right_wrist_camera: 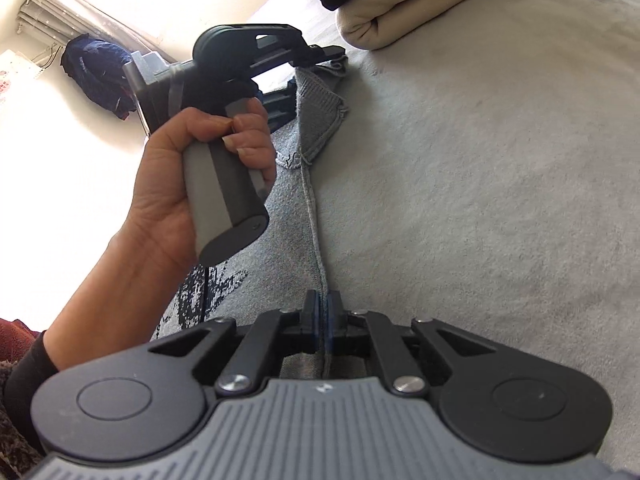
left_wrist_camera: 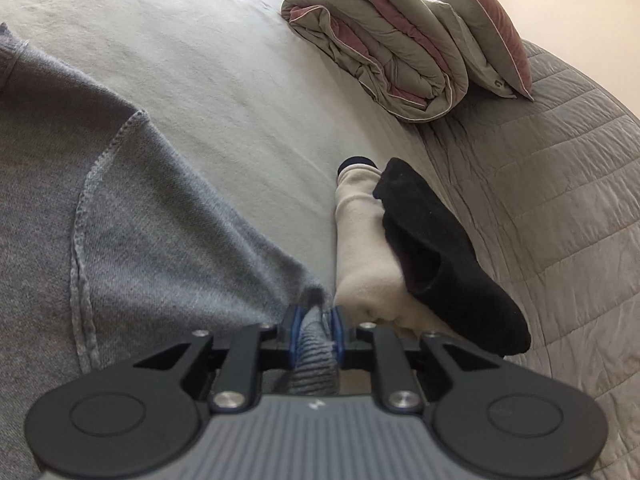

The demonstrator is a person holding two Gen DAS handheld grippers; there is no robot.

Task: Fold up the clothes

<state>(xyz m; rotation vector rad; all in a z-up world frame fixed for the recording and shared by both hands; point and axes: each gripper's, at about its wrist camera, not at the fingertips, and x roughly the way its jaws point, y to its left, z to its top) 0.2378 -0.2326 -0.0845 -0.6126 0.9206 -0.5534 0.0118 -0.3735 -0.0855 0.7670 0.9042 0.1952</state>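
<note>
Grey knitted sweatshirt (left_wrist_camera: pixel 132 216) lies spread on the pale bed sheet (left_wrist_camera: pixel 224 92). The left gripper (left_wrist_camera: pixel 316 320) has its fingers clamped on the ribbed hem, and the right gripper (right_wrist_camera: pixel 323 314) pinches a side seam. Just beside lie a folded cream garment (left_wrist_camera: pixel 360 248) and a black sock (left_wrist_camera: pixel 440 256).

A grey knit sweater (left_wrist_camera: pixel 132 216) with a ribbed cuff and a black speckled print (right_wrist_camera: pixel 200 292) is seen at the near left. Blue pads are shown on the black left gripper (left_wrist_camera: pixel 316 330) and right gripper (right_wrist_camera: pixel 322 322). A folded cream garment (left_wrist_camera: pixel 362 248) is overlaid by a black one (left_wrist_camera: pixel 436 252). A grey-and-mauve duvet (left_wrist_camera: pixel 380 48) lies far right on a pale grey bedcover (left_wrist_camera: pixel 224 92).
</note>
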